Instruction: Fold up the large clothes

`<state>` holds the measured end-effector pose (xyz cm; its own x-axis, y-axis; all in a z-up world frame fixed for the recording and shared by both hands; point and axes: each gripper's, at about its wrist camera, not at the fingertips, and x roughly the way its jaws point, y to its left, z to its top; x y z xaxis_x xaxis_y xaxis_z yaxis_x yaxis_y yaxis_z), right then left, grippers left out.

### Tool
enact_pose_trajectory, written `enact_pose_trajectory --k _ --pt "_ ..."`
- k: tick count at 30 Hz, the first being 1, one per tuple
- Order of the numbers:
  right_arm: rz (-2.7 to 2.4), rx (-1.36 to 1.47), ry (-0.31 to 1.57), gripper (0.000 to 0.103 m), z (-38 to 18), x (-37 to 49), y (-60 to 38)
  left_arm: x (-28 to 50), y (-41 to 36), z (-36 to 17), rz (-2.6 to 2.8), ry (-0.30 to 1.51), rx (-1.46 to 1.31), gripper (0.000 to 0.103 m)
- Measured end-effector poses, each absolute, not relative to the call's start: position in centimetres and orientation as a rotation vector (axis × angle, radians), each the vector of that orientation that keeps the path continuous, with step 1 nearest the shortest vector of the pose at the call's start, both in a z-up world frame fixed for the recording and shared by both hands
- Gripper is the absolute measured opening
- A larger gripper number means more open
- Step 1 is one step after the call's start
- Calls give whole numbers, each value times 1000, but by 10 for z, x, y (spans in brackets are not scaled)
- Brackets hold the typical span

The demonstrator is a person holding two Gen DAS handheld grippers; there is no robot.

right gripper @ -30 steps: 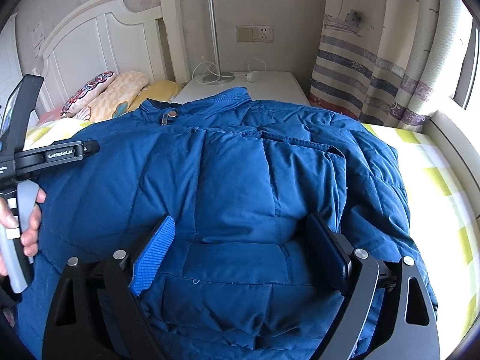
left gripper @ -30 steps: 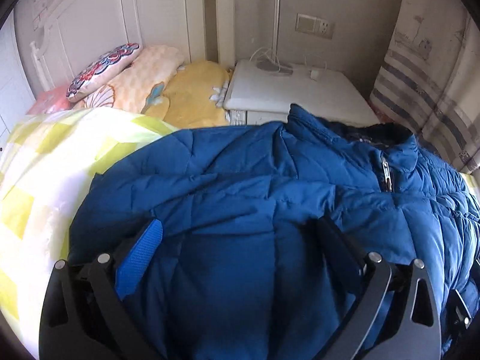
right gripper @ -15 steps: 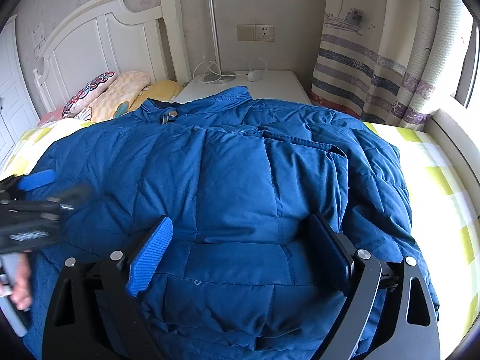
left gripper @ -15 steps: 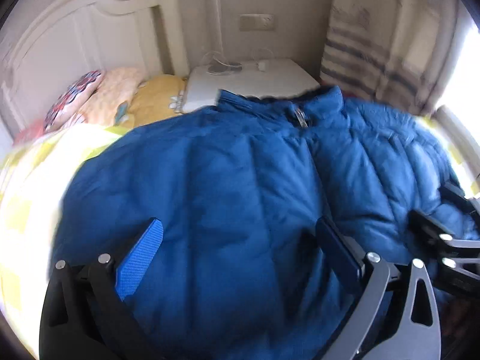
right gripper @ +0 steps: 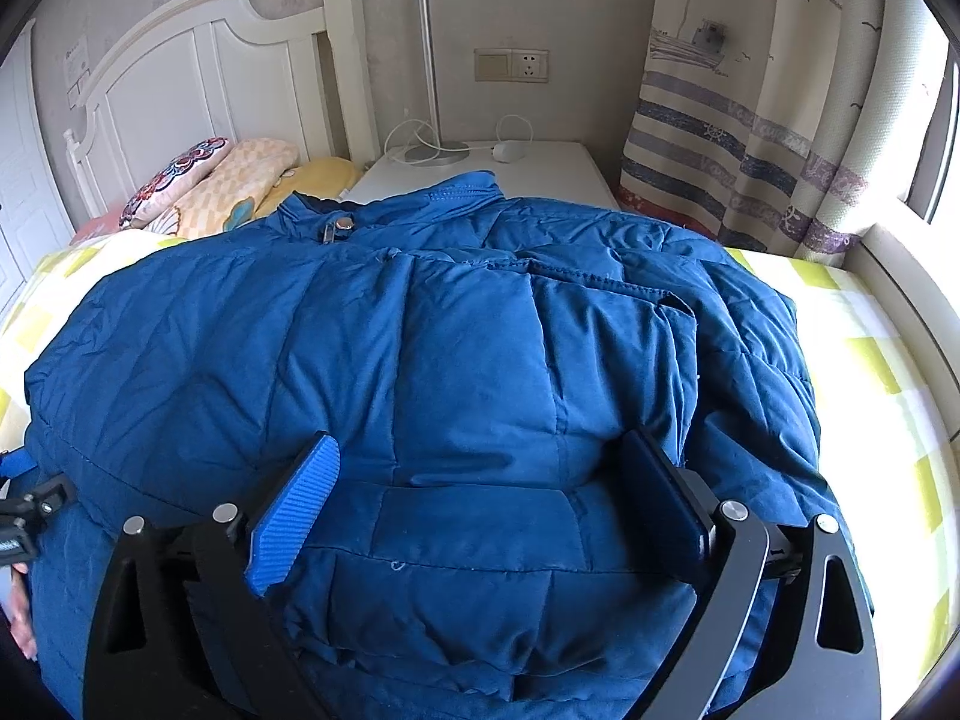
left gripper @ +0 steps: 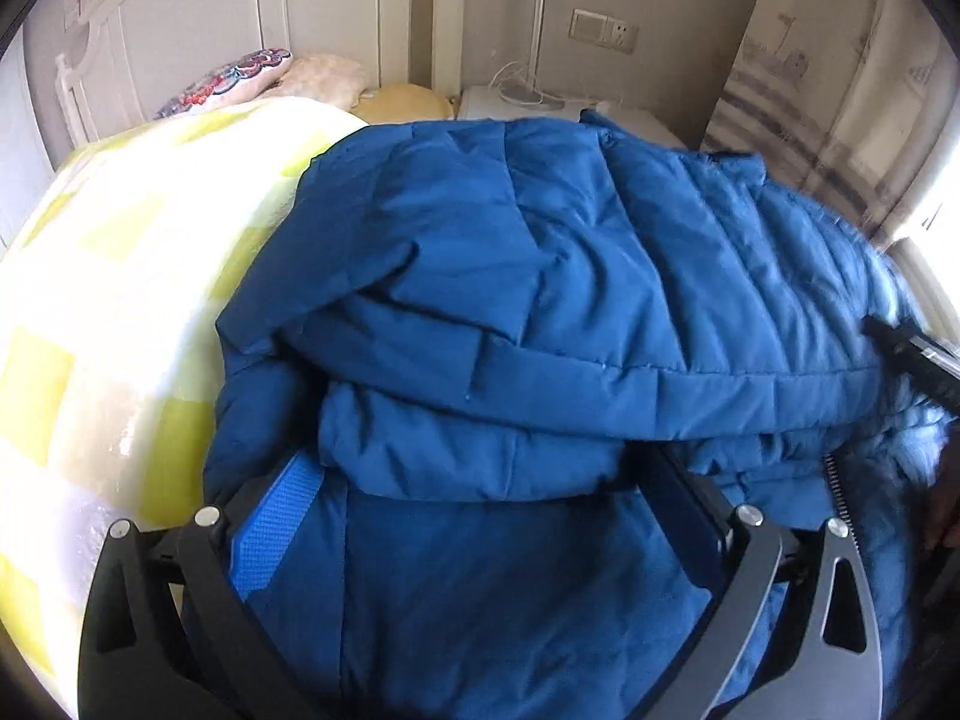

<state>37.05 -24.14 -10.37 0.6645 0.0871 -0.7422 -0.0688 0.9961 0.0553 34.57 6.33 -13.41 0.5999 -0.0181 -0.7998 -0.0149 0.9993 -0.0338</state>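
A large blue puffer jacket lies spread on the bed, collar and snap toward the nightstand. My right gripper hovers over its near hem. Its jaws are opening, with a bulge of jacket between them and neither pad clamping it. In the left wrist view the jacket shows a folded layer across its middle. My left gripper stands wide at the jacket's left side, the fold lying between its fingers and over the blue pad. The left gripper also shows at the right view's left edge, a hand below it.
The bed has a yellow-and-white checked sheet, bare to the left and right of the jacket. Pillows lean on the white headboard. A white nightstand with a lamp stands behind. A striped curtain hangs right.
My left gripper has swung down to the jacket's left edge, its view now low over a fold. In the right view it dropped from upper left to lower left. The right jaws widened slightly.
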Motion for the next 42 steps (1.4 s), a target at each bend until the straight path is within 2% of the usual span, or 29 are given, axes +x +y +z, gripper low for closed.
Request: enact_pose_trajectory --k 5,8,11,14,21,24,29,35,38,42 --pt "81 51 851 92 -97 364 -243 341 67 -131 -1 924 -46 101" --pt "111 63 768 92 -75 333 -228 343 64 -134 4 923 -37 101" --pt "111 -106 753 93 -76 320 -200 344 61 -137 3 923 -39 101" --pt "123 -184 846 96 -105 327 -190 346 62 -137 2 923 -42 101" --pt "129 -120 843 96 -90 303 -198 346 62 -138 1 922 -46 101" --pt "109 -163 880 97 -102 294 -200 346 62 -138 0 922 -47 101" --pt "121 -33 946 98 -107 296 -218 345 64 -138 -3 920 -54 101" --pt "246 -63 940 99 -112 278 -201 295 50 -108 -167 717 -40 101" --pt "239 -114 948 99 -115 281 -192 310 10 -139 -272 907 141 101" --pt "228 -127 949 99 -117 280 -189 316 6 -143 -253 920 162 101"
